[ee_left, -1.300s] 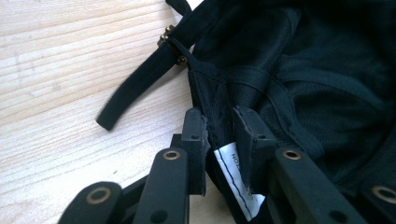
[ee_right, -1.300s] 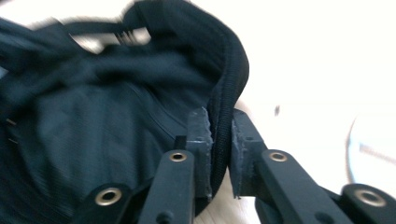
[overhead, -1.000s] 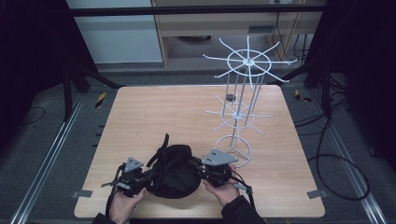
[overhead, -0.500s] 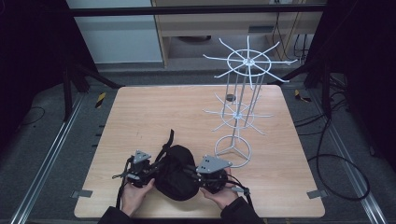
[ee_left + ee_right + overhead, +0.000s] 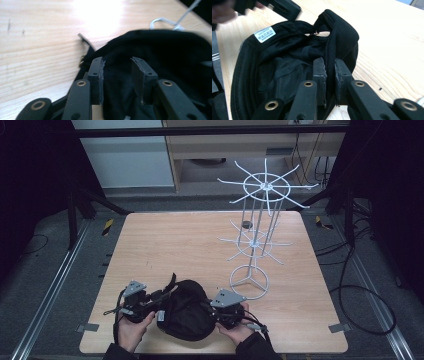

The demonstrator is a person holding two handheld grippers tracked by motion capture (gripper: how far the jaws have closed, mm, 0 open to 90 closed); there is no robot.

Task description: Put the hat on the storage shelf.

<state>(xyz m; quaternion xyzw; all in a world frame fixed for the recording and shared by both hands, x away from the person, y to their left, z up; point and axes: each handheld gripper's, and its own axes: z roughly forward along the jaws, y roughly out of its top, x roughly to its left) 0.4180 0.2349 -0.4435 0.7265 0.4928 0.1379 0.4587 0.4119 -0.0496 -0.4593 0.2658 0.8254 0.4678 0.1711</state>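
Now that my two hands have come closer together than they were a moment ago, the black cap is bunched up between them at the near edge of the table. A second back my hands were farther apart and the cap lay flatter and wider. Now it is turned so its inside faces up, and in the right gripper view I can see the little white label sewn inside it. My right gripper is clamped on the edge of the cap, with the thick rim squeezed tight between the two pads. My left gripper has its jaws apart, and black cloth sits in the gap between them, but they are not pinching it yet as far as I can see. The thin strap at the back of the cap sticks up and away from me. The white wire rack stands farther off on the right side of the table, well apart from the cap, and its arms are bare. I think pulling my hands in has helped me open the cap up and get a good hold. I think the next thing is to squeeze my left gripper on the other side, so I can lift the cap with both hands and carry it over to the rack.
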